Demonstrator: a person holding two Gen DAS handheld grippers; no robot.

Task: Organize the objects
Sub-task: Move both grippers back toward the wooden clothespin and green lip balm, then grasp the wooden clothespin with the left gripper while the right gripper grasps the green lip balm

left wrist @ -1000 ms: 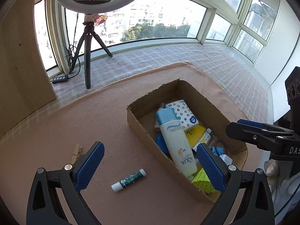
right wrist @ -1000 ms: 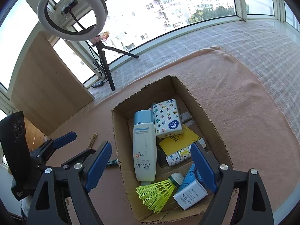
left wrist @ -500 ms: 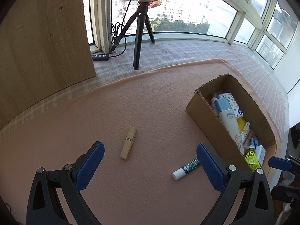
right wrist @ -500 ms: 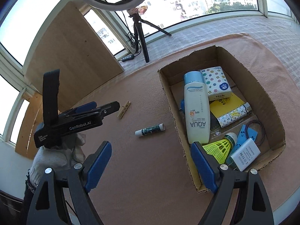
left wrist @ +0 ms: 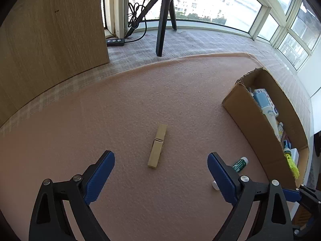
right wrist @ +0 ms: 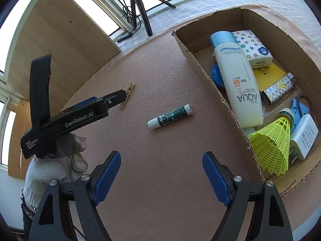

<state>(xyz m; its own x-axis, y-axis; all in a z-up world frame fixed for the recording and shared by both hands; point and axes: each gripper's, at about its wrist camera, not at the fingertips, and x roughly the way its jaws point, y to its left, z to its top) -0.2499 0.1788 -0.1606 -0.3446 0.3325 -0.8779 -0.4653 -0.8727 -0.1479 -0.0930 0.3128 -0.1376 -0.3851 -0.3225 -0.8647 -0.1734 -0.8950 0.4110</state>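
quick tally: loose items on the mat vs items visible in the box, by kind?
On the mat:
wooden clothespin: 1
green lip balm tube: 1
In the cardboard box, as far as visible:
sunscreen bottle: 1
tissue pack: 1
yellow shuttlecock: 1
white charger: 1
yellow card: 1
patterned tube: 1
Total: 8, other box items partly hidden.
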